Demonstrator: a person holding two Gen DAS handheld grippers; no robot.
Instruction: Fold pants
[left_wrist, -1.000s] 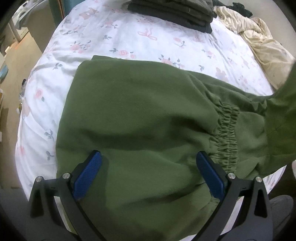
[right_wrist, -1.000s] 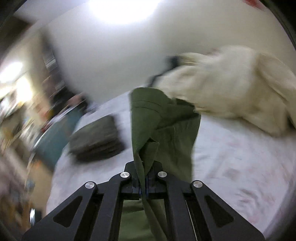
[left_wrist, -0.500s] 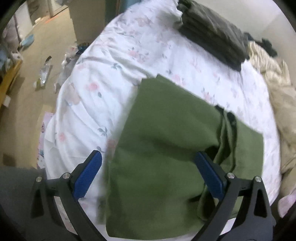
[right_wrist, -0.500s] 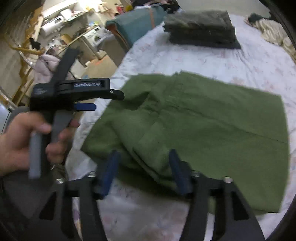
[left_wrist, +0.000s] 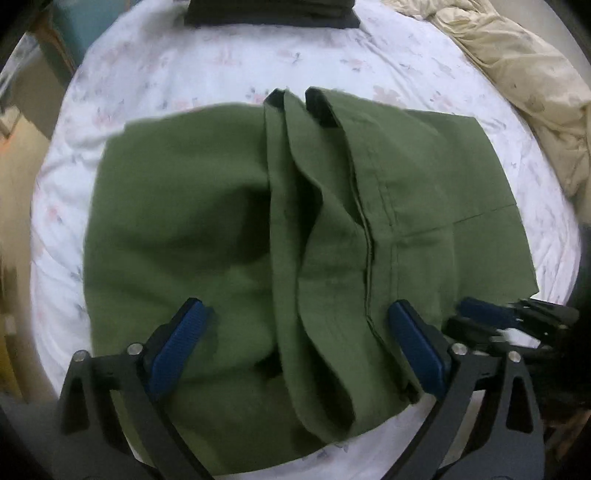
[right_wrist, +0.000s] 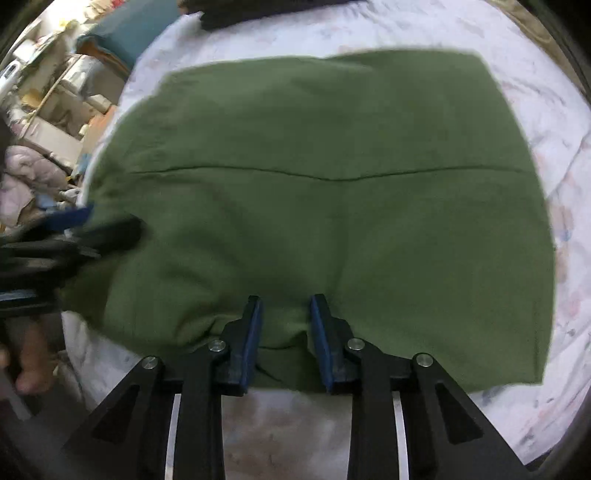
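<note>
Left gripper (left_wrist: 295, 343): jaws spread wide, blue pads well apart, nothing held between them. It hangs over the near part of the green pants (left_wrist: 207, 229), which lie folded on the flowered bedsheet (left_wrist: 229, 70). Straight ahead of the jaws, a bunched ridge of cloth runs away from the gripper, with a stitched seam beside it toward the right pad. Flat cloth to the left of the ridge, flatter panel to the right.

Right gripper (right_wrist: 284, 325): jaws partly open, a narrow gap, pads straddling a small pucker at the near hem of the pants (right_wrist: 332, 155). Whether the pads press the cloth, cannot tell; the gap looks loose. In the left wrist view this same gripper (left_wrist: 491, 317) sits just beside the left one's right finger, at the pants' near right corner.

Beyond the pants, far side of the bed: a stack of dark folded clothes (left_wrist: 269, 14). Far right: a crumpled cream blanket (left_wrist: 517, 62).
</note>
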